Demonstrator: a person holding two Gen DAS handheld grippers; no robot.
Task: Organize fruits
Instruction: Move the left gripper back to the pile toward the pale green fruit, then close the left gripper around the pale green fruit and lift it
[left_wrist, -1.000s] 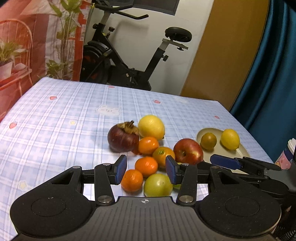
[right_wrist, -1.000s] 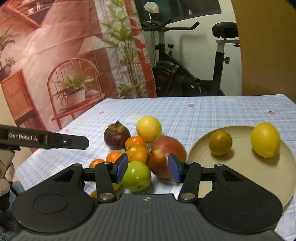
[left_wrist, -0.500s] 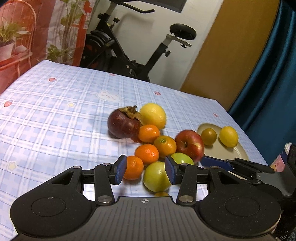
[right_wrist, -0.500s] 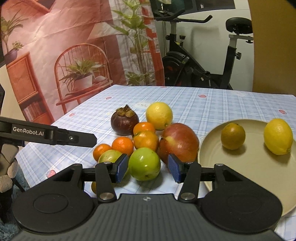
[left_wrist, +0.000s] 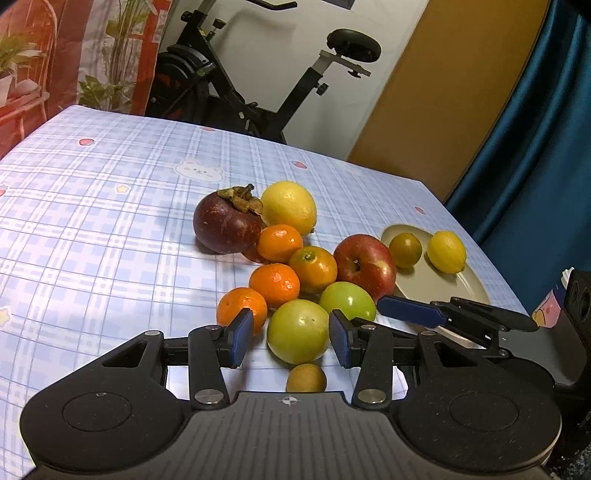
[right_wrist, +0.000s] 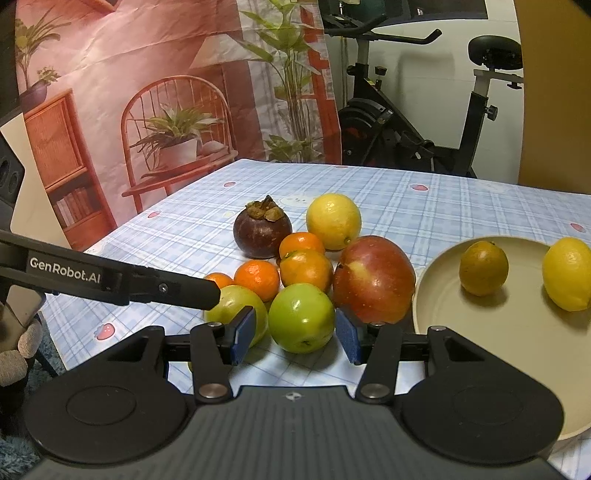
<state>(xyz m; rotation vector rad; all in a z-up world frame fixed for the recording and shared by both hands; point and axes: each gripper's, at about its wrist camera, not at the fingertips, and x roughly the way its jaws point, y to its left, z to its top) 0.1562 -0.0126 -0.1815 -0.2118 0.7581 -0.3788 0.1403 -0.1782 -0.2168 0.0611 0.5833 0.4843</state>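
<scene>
A pile of fruit lies on the blue checked tablecloth: a mangosteen (left_wrist: 227, 227), a lemon (left_wrist: 289, 212), several oranges, a red apple (left_wrist: 365, 266) and two green fruits. My left gripper (left_wrist: 291, 336) is open around the nearer green fruit (left_wrist: 297, 331). My right gripper (right_wrist: 295, 334) is open around the other green fruit (right_wrist: 301, 317), which also shows in the left wrist view (left_wrist: 347, 301). A beige plate (right_wrist: 498, 332) holds a small brownish fruit (right_wrist: 483, 267) and a lemon (right_wrist: 567, 273).
A small brown fruit (left_wrist: 306, 378) lies just under the left gripper. An exercise bike (left_wrist: 258, 85) stands beyond the table's far edge. A blue curtain (left_wrist: 546, 147) hangs at the right. A cup (left_wrist: 554, 299) stands near the table's right edge.
Both grippers have moved forward and down toward the pile. Each now has a green fruit between its open fingers.
</scene>
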